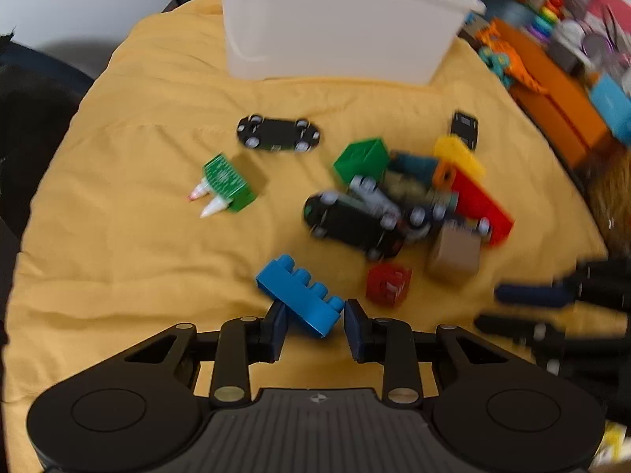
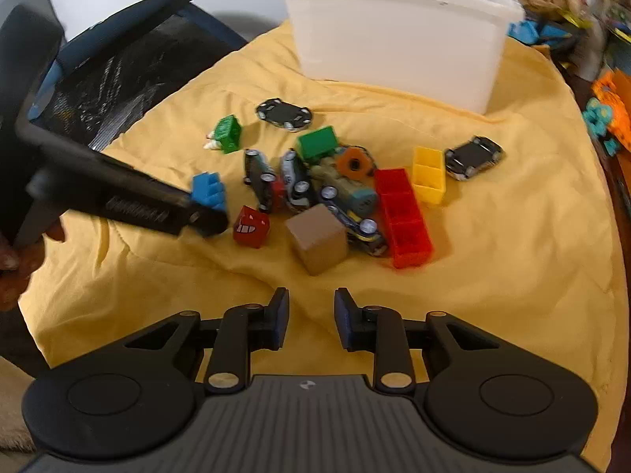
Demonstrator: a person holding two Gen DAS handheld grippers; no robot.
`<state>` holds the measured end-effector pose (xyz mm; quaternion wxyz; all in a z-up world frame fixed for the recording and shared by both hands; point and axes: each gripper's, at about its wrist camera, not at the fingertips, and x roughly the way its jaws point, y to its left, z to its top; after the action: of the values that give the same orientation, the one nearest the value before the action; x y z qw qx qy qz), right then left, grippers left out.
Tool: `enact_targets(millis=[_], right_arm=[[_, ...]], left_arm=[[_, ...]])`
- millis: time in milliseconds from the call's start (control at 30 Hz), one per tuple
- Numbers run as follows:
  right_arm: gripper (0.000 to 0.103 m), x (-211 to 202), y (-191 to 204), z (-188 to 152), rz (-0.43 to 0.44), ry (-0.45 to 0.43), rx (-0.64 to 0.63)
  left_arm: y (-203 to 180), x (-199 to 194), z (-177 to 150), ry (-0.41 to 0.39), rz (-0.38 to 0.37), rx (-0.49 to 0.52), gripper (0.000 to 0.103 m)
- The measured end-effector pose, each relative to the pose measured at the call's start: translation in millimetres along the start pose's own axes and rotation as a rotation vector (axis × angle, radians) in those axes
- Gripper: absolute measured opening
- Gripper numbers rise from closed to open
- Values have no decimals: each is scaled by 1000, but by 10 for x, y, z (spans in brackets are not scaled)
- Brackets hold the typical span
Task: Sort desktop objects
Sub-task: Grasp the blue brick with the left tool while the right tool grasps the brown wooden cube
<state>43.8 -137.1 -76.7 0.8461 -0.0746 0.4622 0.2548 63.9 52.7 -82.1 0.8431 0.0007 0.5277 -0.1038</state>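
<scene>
Between the left gripper's (image 1: pixel 313 325) two dark pads sits a blue studded plastic building brick (image 1: pixel 301 299), tilted, one end down on the wrinkled yellow cloth (image 1: pixel 118 260) — whether the pads actually pinch it or just flank it, I can't tell. Just beside the brick is a small dark red cube with a toothy grin (image 2: pixel 251 226), and next to that a plain tan wooden cube (image 2: pixel 318 237). Past the brick lies a heap of toy cars and blocks, including a long red open-sided brick (image 2: pixel 404 218) and a yellow one (image 2: pixel 429 174). Farther from the brick, a black toy car flipped on its roof (image 1: pixel 278 134), then a big white plastic bin (image 1: pixel 335 27). The right gripper (image 2: pixel 311 321) hangs over bare cloth near the tan cube, jaws apart, holding nothing.
</scene>
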Motion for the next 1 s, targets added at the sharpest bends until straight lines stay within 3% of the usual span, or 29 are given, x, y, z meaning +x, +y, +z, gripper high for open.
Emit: enact_targets(millis=[67,133,200,233,467,533,600,700,733,833,900,967,1000], right_arm=[[29,44,12,12,-17,-11,2],[29,92,1,35,-38,-16,9],[29,123,-30,55,-55,-33,23],[30,136,-44,69,-60,-48,26],[36,266,13,194,-72,-68,-15],[36,288,34,228,-80,-66,-38],[37,309,45,244,-78,-61,-61],[30,288,38,227,-73,-52,-64],[23,253,33,215,-70,-53,-53],[22,101,79,166,-97,-70,-78],[24,85,94,153,-103,-70,-100],[43,149,76,176,-88,-72,-101],[46,183,63,198,-85,-77,-97]], left_arm=[[38,-17,-20,-6,-13,-15,33],[33,-19,-12,0,-51,39,38],[-9,-22,-8,-12,-47,52,53],[-32,-20,10,-14,-38,56,55],[-42,113,133,-8,-2,1,57],[-21,139,123,-11,-7,1,56],[-5,130,84,-22,14,14,37],[50,82,37,-9,-5,3,31],[56,56,24,-9,-15,1,30],[27,-20,-37,-12,-28,36,30],[17,-19,-55,-6,-38,47,30],[18,5,-42,-4,-38,43,30],[18,12,-28,-5,-39,43,31]])
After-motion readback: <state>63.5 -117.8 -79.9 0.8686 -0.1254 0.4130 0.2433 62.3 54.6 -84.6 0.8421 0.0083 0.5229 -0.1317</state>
